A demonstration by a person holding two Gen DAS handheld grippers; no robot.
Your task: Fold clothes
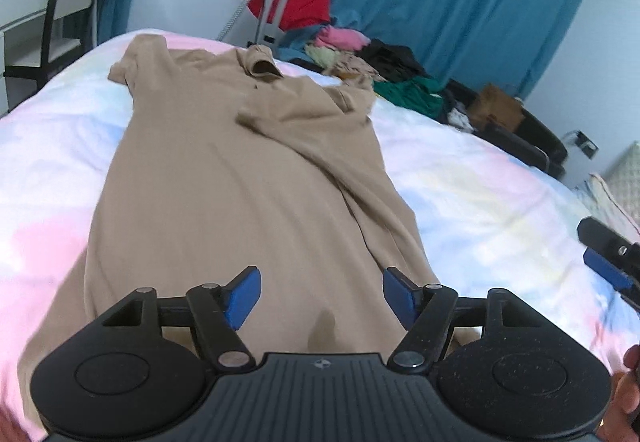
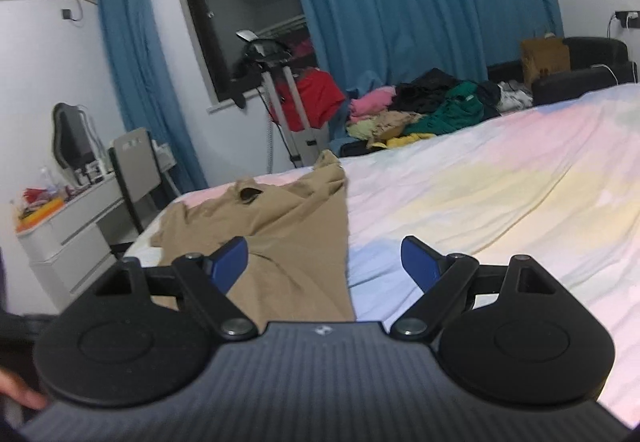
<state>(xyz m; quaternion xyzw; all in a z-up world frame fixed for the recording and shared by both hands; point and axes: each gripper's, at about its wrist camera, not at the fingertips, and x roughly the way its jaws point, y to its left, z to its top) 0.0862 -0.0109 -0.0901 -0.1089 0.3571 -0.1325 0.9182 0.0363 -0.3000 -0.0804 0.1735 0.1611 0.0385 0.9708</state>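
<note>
Left wrist view: the tan shirt (image 1: 240, 178) lies lengthwise along the bed (image 1: 480, 178), collar toward the far edge, one sleeve already turned inward. The left gripper (image 1: 322, 298) hangs wide open and empty over the hem.

Right wrist view: the right gripper (image 2: 324, 266), equally spread and empty, straddles the shirt's side edge. Folding seems mid-way; the next move likely calls for a pinch on the cloth.

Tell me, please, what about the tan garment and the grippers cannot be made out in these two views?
- Tan garment: its near hem, in both views, is hidden behind the gripper bodies.
- Its far sleeve, right wrist view, is bunched, so its shape is unclear.
- Right gripper, left wrist view: cut off by the frame edge.
- Left gripper: absent from the right wrist view.
</note>
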